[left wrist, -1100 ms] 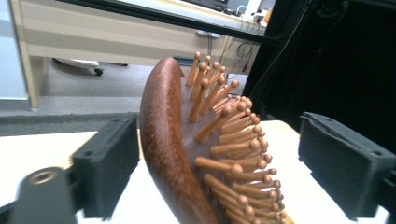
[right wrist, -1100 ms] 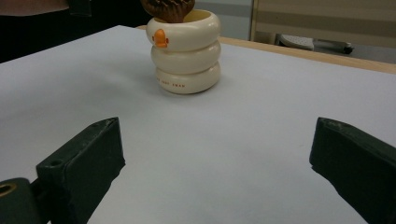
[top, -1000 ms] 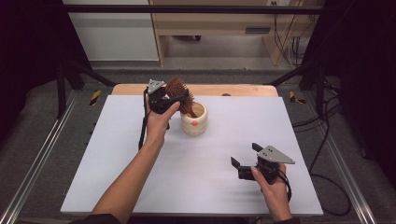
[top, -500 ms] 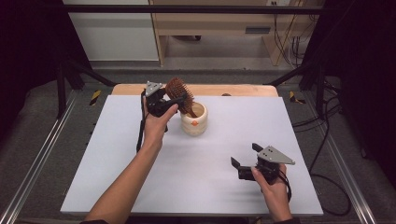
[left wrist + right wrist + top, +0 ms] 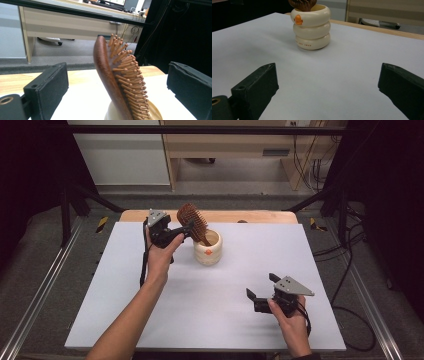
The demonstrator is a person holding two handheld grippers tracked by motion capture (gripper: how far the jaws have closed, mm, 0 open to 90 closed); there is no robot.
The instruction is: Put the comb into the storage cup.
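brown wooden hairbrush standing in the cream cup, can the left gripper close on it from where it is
Probably yes: the brown wooden hairbrush stands between the open left gripper jaws, with nothing between them.

Left gripper point(image 5: 181, 231) raised above white table top point(image 5: 150, 320), jaws apart, pointing toward hairbrush point(image 5: 193, 221). Brush head just ahead of its jaws, between jaw tips as far as can be told; contact not clear. Brush stands tilted, handle down inside cream cup point(image 5: 208, 248), head leaning toward left gripper. Cup just beyond and below left gripper jaws. Right gripper point(image 5: 260, 296) low over table, jaws spread, nothing between them; cup well apart from it, ahead and to its left.
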